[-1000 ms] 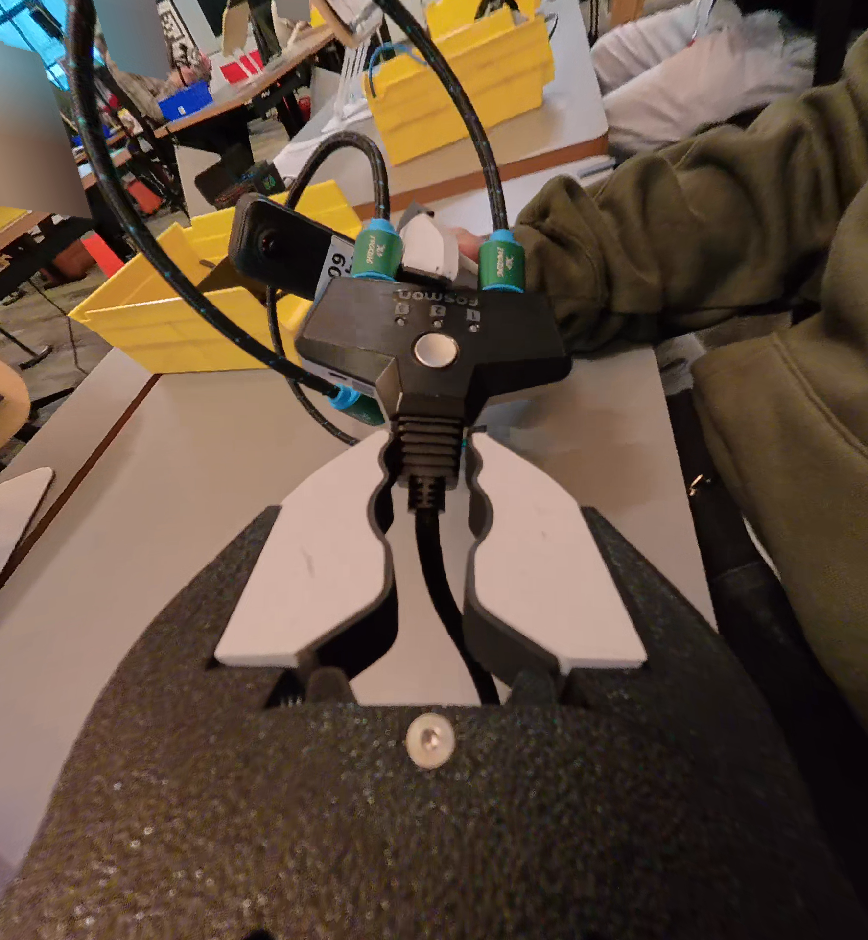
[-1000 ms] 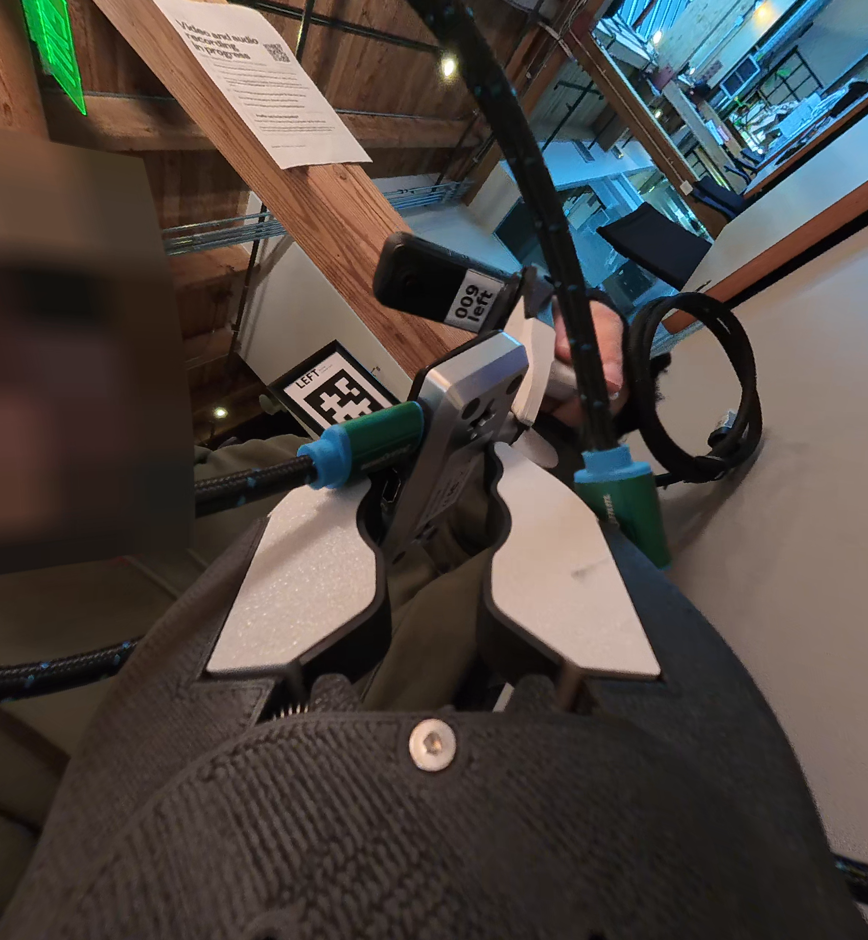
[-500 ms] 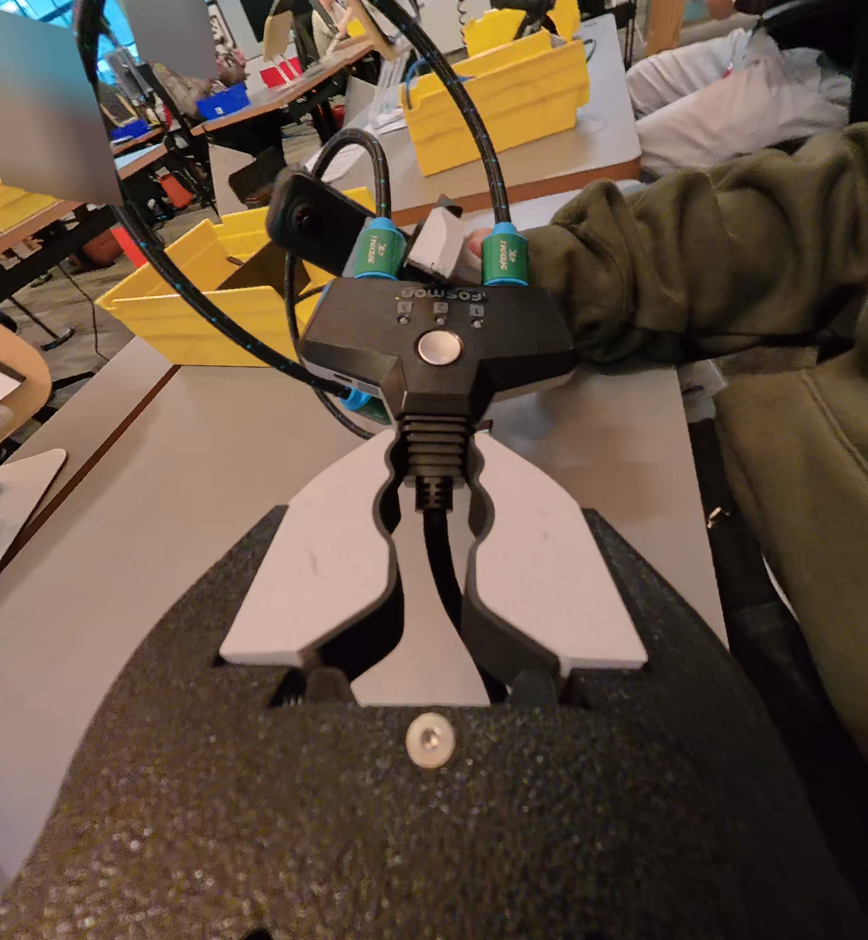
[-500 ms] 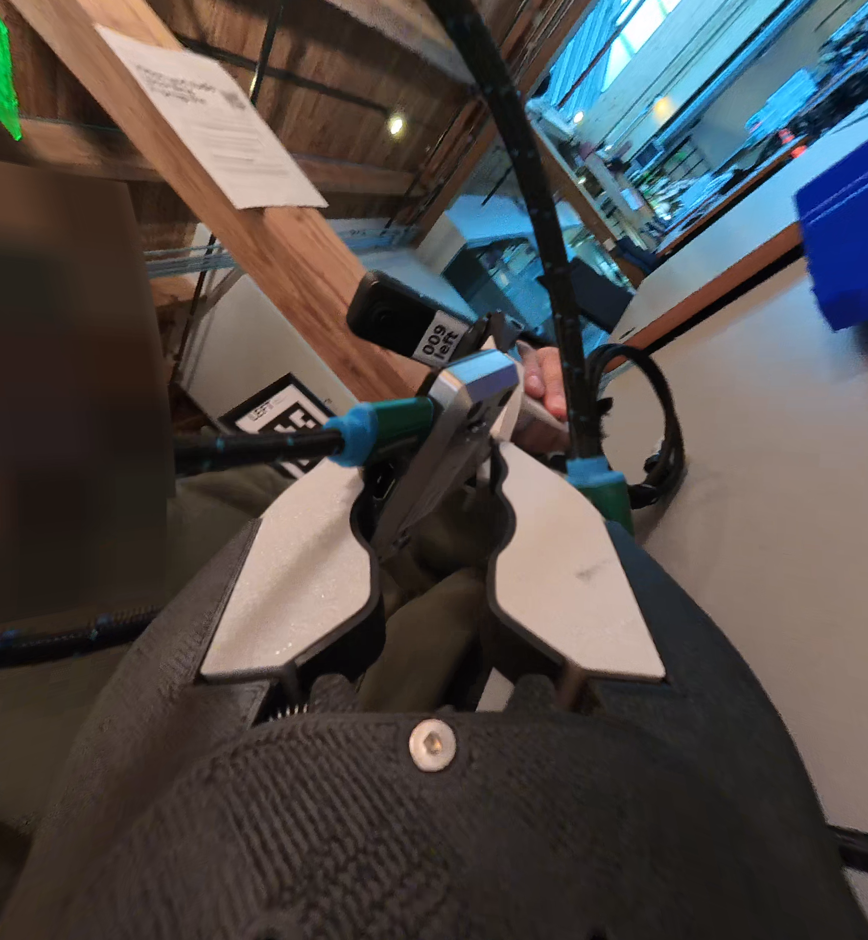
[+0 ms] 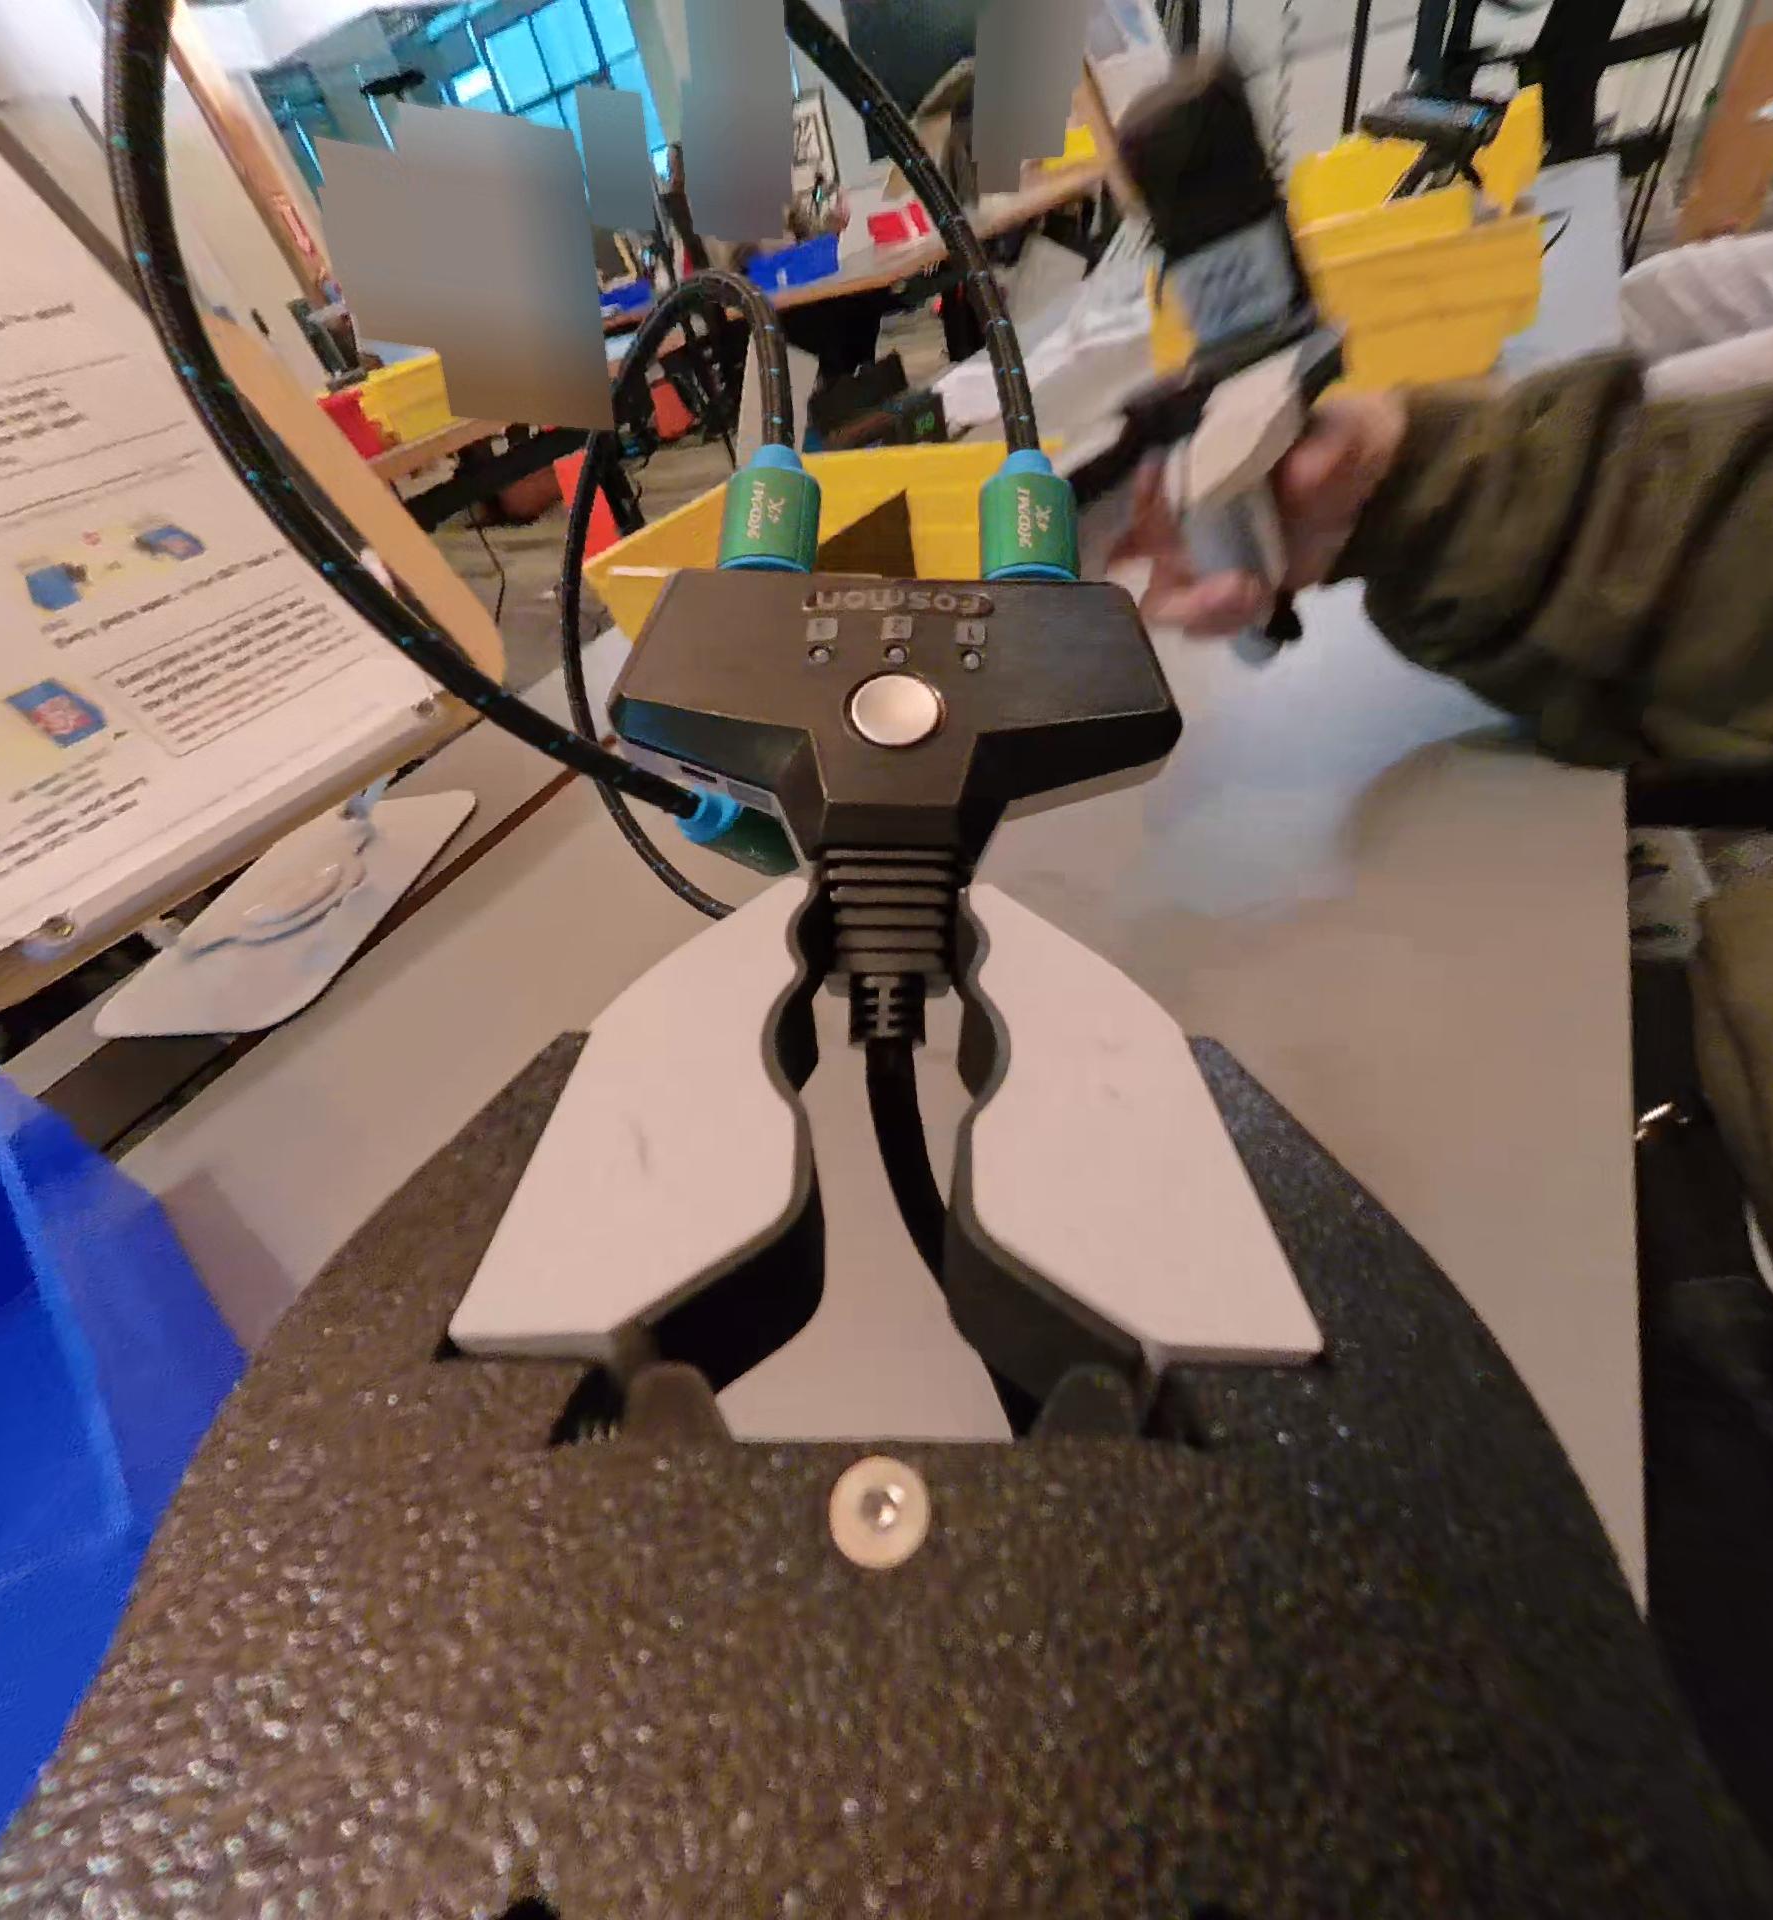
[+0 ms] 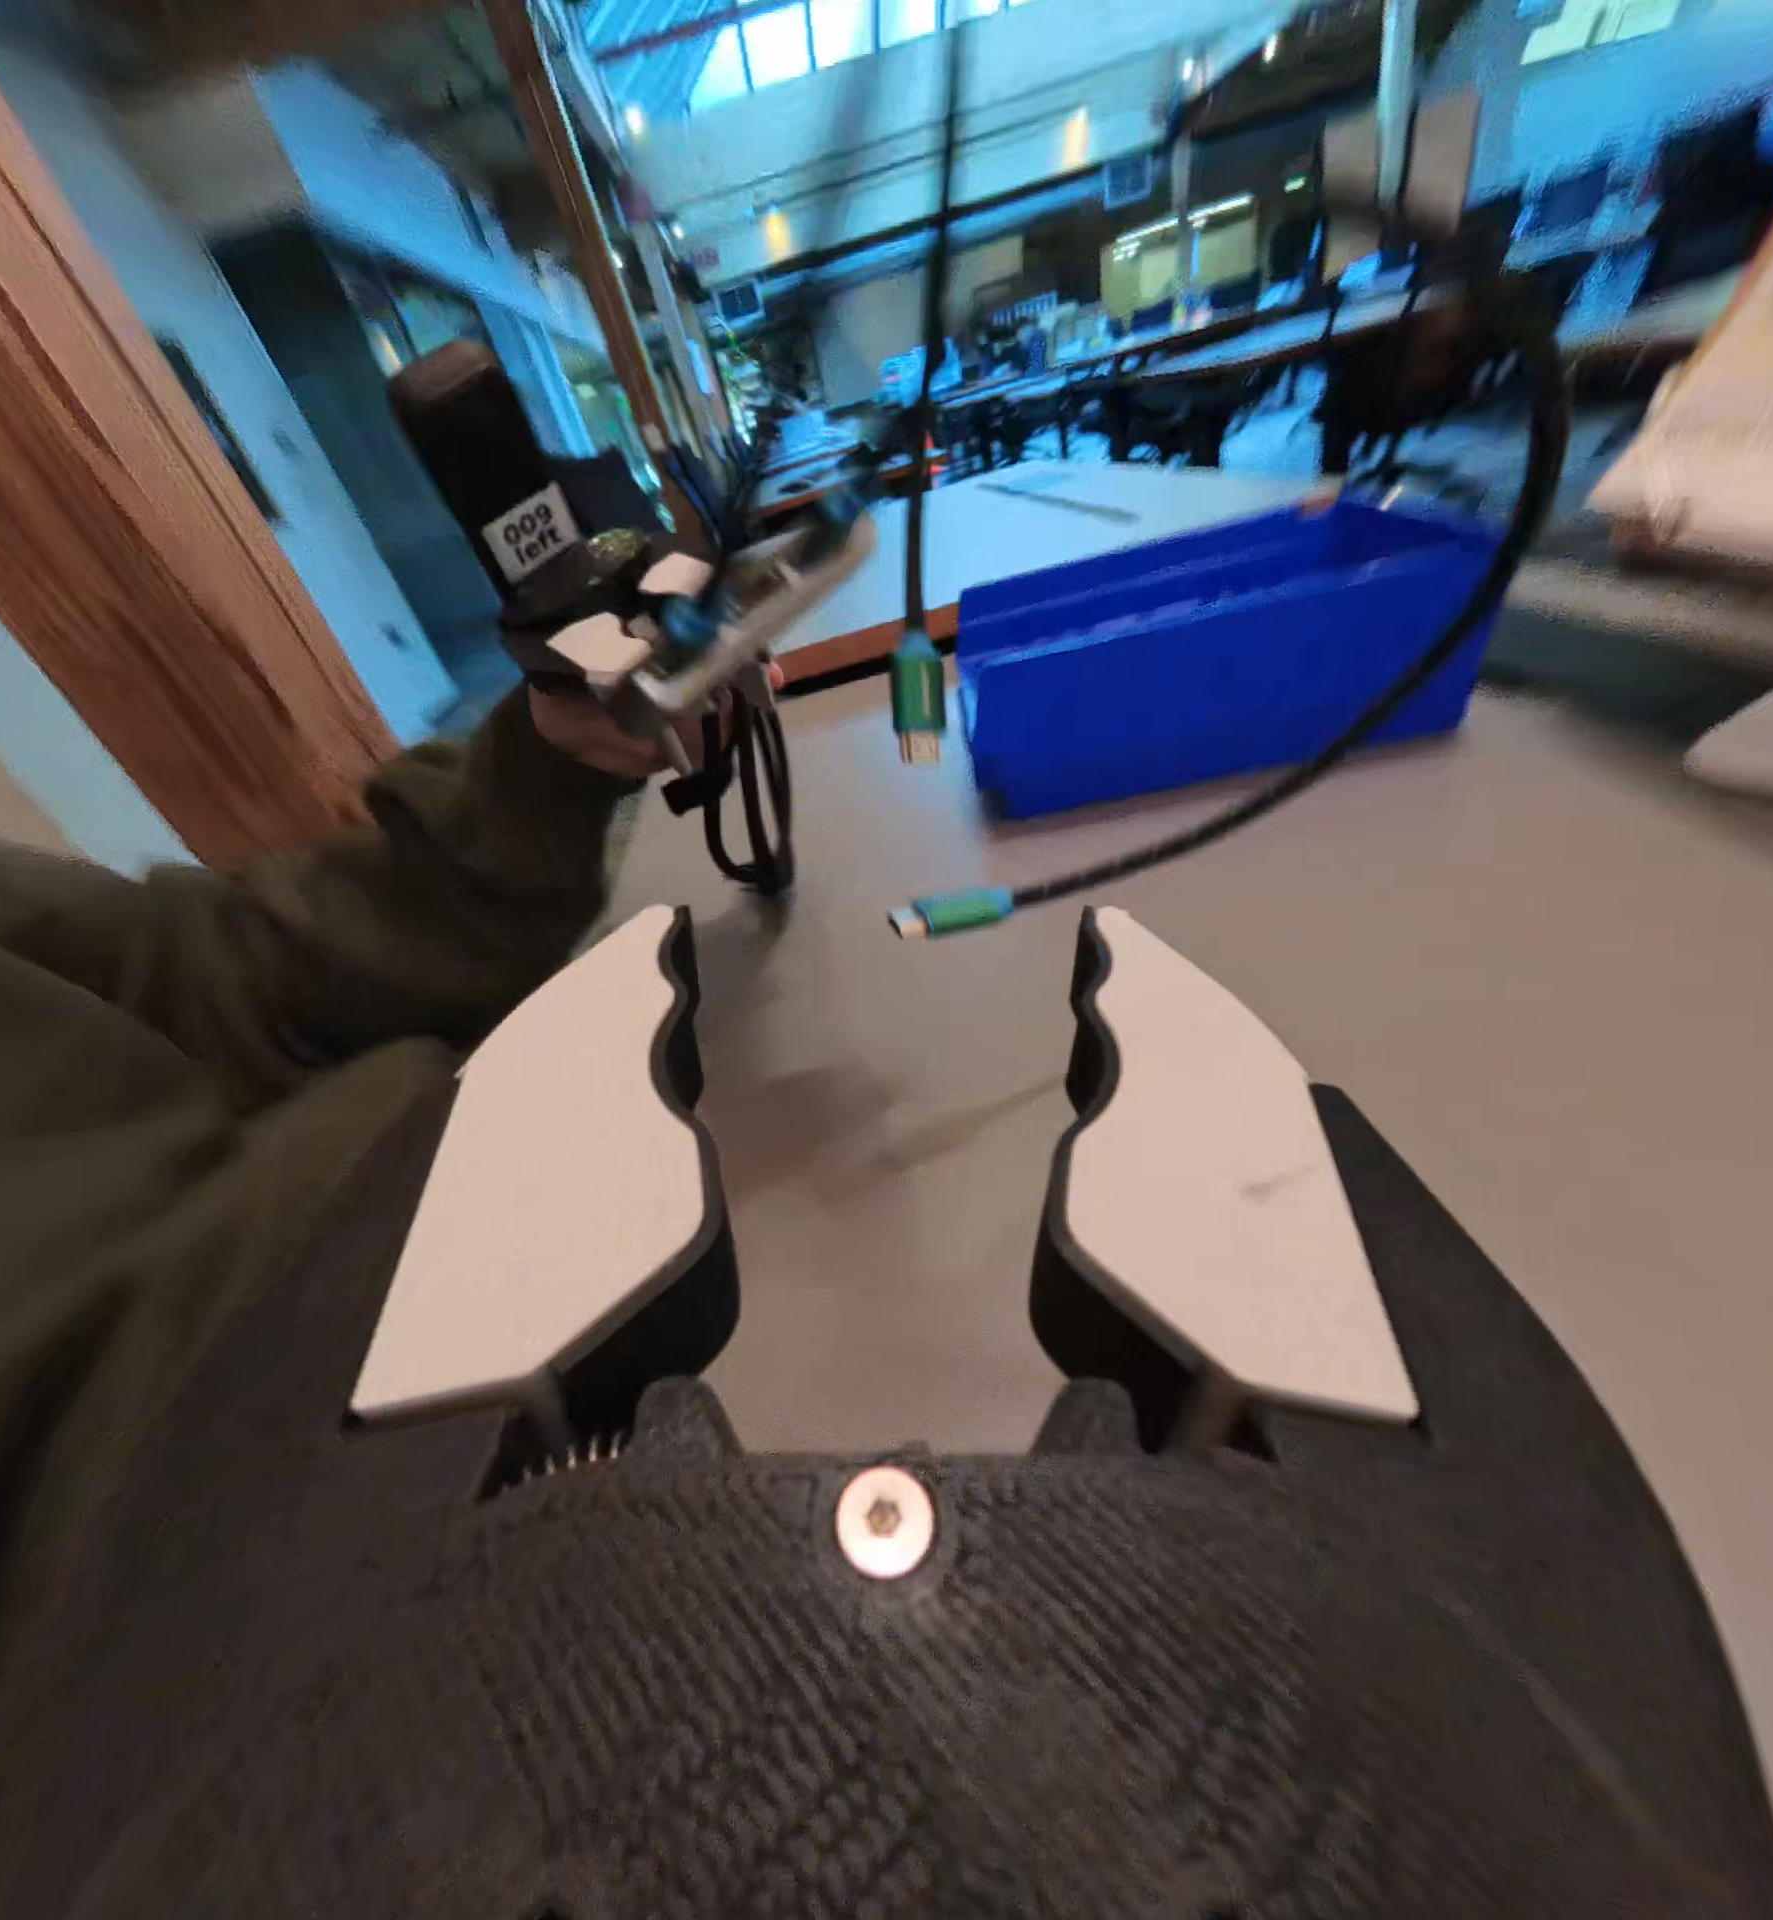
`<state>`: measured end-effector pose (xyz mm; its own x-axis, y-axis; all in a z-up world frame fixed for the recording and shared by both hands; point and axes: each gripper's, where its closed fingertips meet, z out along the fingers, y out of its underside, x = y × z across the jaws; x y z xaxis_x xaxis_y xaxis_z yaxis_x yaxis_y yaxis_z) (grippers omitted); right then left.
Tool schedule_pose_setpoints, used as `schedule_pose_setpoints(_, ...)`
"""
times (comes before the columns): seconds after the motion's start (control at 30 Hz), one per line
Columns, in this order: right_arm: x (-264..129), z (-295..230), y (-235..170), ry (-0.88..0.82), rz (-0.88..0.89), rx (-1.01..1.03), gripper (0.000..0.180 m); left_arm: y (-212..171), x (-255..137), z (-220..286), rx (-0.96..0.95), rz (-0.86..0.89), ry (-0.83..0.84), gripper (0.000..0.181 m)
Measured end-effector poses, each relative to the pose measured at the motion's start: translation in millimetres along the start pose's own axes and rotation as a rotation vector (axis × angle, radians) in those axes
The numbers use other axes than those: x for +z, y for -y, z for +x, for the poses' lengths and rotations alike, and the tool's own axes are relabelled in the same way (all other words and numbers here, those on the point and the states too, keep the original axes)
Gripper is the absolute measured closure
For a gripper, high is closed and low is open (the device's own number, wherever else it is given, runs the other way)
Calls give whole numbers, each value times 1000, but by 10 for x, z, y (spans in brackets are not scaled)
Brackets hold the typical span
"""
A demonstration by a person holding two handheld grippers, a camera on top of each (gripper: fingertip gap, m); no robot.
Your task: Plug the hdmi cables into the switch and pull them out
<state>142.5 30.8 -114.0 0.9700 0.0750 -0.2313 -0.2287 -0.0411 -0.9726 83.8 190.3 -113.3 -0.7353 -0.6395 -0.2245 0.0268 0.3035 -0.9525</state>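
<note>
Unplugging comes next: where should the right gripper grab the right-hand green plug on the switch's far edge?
Pinch the green plug on its shell, not its braided cable. Come from the far side, along its axis: it stands straight out of the HDMI switch clamped in the left gripper.

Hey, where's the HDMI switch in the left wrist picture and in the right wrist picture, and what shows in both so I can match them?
Left wrist view: the HDMI switch sits at centre, its ribbed cable neck clamped in the left gripper.
Right wrist view: the switch is upper left, blurred, held aloft by the far gripper.
Shared landmark: the blue bin on the table.
</note>
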Motion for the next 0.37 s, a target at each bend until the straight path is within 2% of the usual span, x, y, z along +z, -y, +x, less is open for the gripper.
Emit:
schedule_pose_setpoints(0.1, -8, -378, 225, 10, -23, -282, 119, -173, 60, -12, 18, -77, 4, 159)
schedule_pose_setpoints(0.17, 75, -559, 218, -7, -121, -432, 120, -261, 123, 34, 28, -108, -21, 159)
schedule_pose_setpoints(0.3, 337, -654, -89, -51, -388, -633, 117, -346, 263, 201, 78, -153, -89, 159)
schedule_pose_setpoints(0.37, 458, -629, -201, -63, -456, -687, 120, -383, 319, 295, 118, -177, -125, 159)
